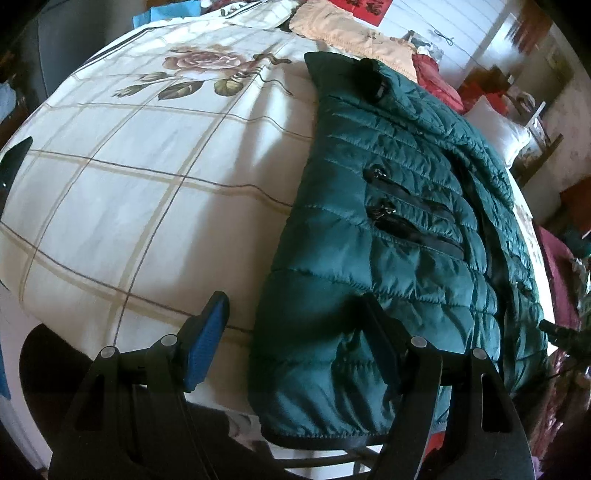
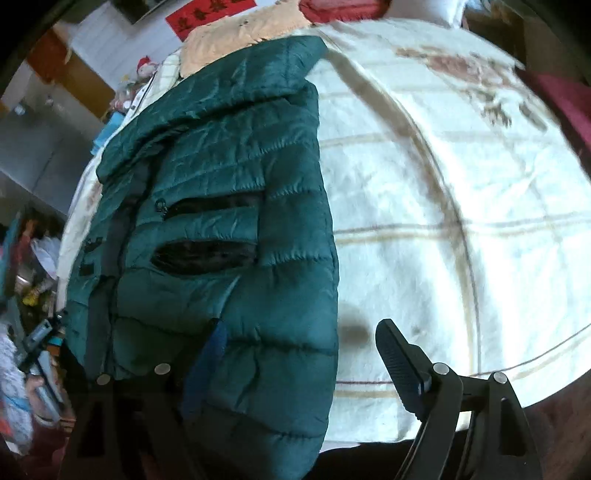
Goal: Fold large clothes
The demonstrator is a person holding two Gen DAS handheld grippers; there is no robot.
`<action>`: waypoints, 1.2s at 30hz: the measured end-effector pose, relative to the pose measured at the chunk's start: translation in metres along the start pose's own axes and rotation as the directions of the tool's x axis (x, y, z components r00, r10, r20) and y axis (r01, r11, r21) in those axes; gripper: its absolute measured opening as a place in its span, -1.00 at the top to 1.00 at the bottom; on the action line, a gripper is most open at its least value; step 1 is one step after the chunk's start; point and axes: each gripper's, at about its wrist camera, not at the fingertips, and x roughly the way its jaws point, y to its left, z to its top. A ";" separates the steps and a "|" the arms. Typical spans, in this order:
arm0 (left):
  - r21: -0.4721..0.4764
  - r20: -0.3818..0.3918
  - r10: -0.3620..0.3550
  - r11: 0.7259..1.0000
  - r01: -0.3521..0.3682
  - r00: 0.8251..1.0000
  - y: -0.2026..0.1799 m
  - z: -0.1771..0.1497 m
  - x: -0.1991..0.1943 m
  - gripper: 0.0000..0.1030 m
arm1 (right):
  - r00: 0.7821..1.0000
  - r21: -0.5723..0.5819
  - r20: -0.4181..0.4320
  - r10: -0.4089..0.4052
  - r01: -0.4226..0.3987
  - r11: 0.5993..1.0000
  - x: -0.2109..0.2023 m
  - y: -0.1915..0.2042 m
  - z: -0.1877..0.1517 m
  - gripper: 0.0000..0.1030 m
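two grippers straddle the jacket's [image 1: 388, 206] long edges near its hem, one on each side, likely so we can lift both sides together for the next fold. the jacket lies flat and narrow on the checked bedspread [image 1: 140, 177], sides apparently already folded in. our left gripper [image 1: 295, 332] and right gripper [image 2: 299, 354] both stand released, each with one finger over the fabric and one over the bedspread, gripping nothing.

No legible text

Dark characters are seen on a red banner [image 2: 210, 14] behind the bed [image 2: 424, 221], too blurred to be read.
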 end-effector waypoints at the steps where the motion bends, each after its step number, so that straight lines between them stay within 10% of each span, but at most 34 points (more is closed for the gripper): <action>1: 0.001 -0.003 -0.005 1.000 0.005 1.000 0.001 0.000 0.000 -0.41 | 1.000 0.011 -0.003 0.019 -0.019 1.000 0.001 -0.003 -0.001 -0.58; 21: 0.069 -0.056 -0.038 0.997 0.042 0.998 -0.021 -0.006 0.009 -0.57 | 0.963 -0.082 -0.059 0.262 -0.267 0.960 0.010 0.025 -0.020 -0.71; 28: 0.083 -0.050 -0.022 0.996 0.026 0.999 -0.025 -0.008 0.010 -0.57 | 0.968 -0.123 -0.056 0.245 -0.251 0.960 0.012 0.026 -0.018 -0.03; 36: 0.087 -0.049 -0.017 0.996 0.021 0.999 -0.024 -0.008 0.010 -0.57 | 0.946 -0.112 -0.056 0.318 -0.322 0.940 0.014 0.024 -0.018 -0.13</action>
